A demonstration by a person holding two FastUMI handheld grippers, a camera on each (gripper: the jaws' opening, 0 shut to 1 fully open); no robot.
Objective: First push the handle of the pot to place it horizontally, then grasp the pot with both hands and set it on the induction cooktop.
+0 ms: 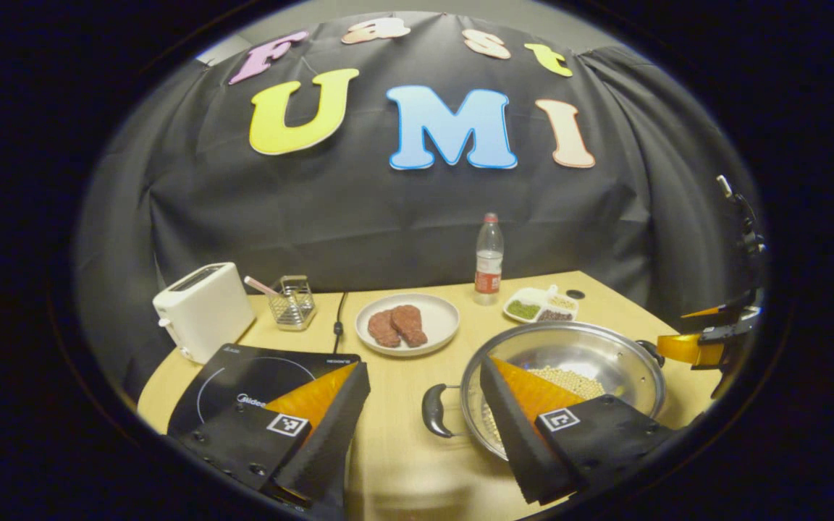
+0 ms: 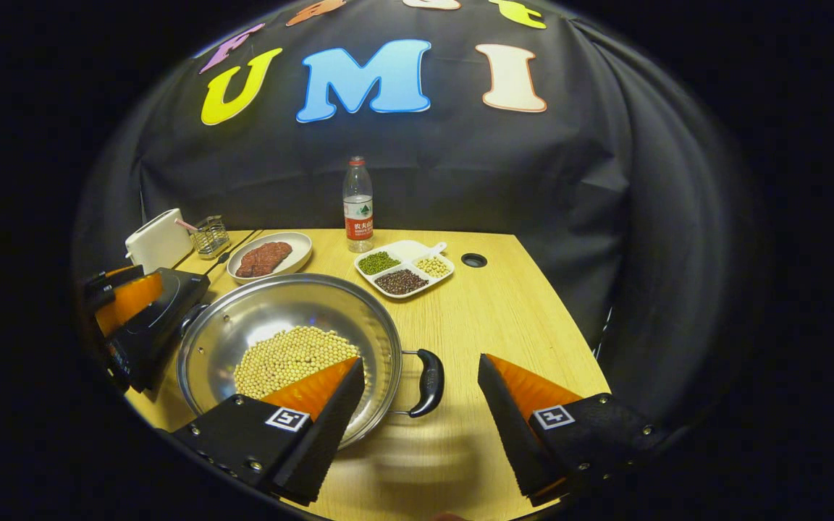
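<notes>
A steel pot (image 1: 591, 346) (image 2: 279, 302) holding soybeans (image 2: 287, 358) stands on the wooden table, right of the black induction cooktop (image 1: 243, 376). The pot has a black loop handle on each side. My left gripper (image 1: 424, 363) is open, and the pot's left handle (image 1: 434, 410) lies between its fingers, untouched. One of its fingers overlaps the cooktop, the other the pot's rim. My right gripper (image 2: 421, 358) is open around the right handle (image 2: 428, 382). The right gripper (image 1: 714, 340) also appears past the pot in the left gripper view, and the left gripper (image 2: 127, 300) beside the cooktop (image 2: 171, 297) in the right gripper view.
Behind the pot are a white plate of meat (image 1: 407, 324), a water bottle (image 1: 489, 260) and a divided dish of beans (image 2: 404, 269). A white toaster (image 1: 203, 310) and a wire rack (image 1: 292, 301) stand at the back left. The table's right edge (image 2: 569, 325) lies near my right gripper.
</notes>
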